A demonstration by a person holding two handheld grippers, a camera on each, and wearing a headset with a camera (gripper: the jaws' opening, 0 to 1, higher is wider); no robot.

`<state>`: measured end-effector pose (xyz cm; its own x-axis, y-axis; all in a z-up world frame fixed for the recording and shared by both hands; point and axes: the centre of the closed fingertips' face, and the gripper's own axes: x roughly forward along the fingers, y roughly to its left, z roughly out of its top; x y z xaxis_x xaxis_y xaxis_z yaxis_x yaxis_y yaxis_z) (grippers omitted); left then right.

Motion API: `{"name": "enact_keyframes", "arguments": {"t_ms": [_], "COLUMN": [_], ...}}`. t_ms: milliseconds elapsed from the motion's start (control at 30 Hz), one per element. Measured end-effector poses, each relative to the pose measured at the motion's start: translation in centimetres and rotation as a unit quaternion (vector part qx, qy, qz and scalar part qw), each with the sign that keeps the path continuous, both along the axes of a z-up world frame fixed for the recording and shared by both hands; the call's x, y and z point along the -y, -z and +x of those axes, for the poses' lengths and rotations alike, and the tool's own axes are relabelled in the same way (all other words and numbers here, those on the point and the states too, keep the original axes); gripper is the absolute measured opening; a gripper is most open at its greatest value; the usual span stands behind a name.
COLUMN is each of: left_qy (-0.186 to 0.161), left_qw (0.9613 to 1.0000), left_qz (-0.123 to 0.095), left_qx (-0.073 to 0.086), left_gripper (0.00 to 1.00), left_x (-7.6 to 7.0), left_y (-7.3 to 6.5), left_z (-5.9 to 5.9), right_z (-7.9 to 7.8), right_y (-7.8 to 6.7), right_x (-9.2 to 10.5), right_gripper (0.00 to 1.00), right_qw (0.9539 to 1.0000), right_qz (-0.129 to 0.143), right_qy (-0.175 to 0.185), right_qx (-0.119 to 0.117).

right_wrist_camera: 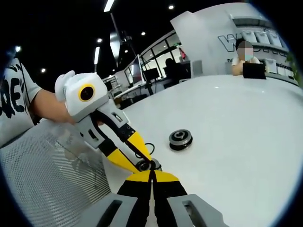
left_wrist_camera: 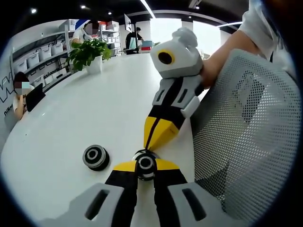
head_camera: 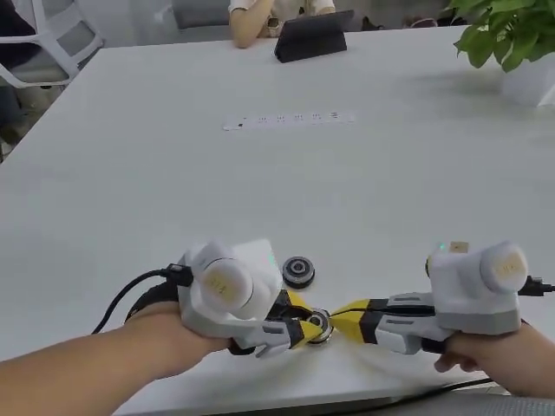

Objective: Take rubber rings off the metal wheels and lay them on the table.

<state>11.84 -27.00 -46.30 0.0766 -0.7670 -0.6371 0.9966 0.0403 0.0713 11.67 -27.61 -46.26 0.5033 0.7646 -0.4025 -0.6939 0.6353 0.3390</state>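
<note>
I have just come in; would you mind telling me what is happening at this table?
A person holds a small metal wheel clamped in the left hand-held gripper, over the table. The right hand-held gripper, jaws closed, meets its rim; whether it has the rubber ring is unclear. A second wheel lies nearby.

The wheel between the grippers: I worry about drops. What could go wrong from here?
The wheel, clamped by the left gripper, sits near the table's front edge; if the right gripper, shut at its rim, tugs hard, it could slip out and fall off.
The second wheel lies close behind; a jerk could knock it rolling.
</note>
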Motion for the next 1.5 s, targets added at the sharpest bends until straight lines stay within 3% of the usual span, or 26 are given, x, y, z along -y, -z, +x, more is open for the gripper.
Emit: {"name": "enact_keyframes", "arguments": {"t_ms": [533,667,700,1233,1500], "left_qy": [0.001,0.0,0.0,-0.005,0.003], "left_qw": [1.0,1.0,1.0,1.0,1.0], "left_qz": [0.001,0.0,0.0,-0.003,0.003], "left_qx": [0.002,0.002,0.002,-0.005,-0.001], "left_gripper": [0.07,0.07,0.07,0.07,0.08], "left_x": [0.0,0.0,0.0,0.0,-0.2], "left_y": [0.0,0.0,0.0,0.0,-0.1], "left_z": [0.0,0.0,0.0,0.1,0.1], "right_z": [-0.3,-0.6,-0.5,-0.1,-0.1], "right_y": [-0.6,-1.4,-1.0,-0.5,-0.6], "right_x": [-1.1,-1.9,-1.6,-0.7,-0.7], "right_gripper": [0.0,0.0,0.0,0.0,0.0], "right_qw": [0.9995,0.9984,0.9985,0.9995,0.9995], "right_qz": [0.011,0.033,0.008,0.01,0.015], "right_qy": [-0.023,-0.038,-0.04,-0.02,-0.02], "right_qx": [0.018,0.025,0.038,0.023,0.022]}}
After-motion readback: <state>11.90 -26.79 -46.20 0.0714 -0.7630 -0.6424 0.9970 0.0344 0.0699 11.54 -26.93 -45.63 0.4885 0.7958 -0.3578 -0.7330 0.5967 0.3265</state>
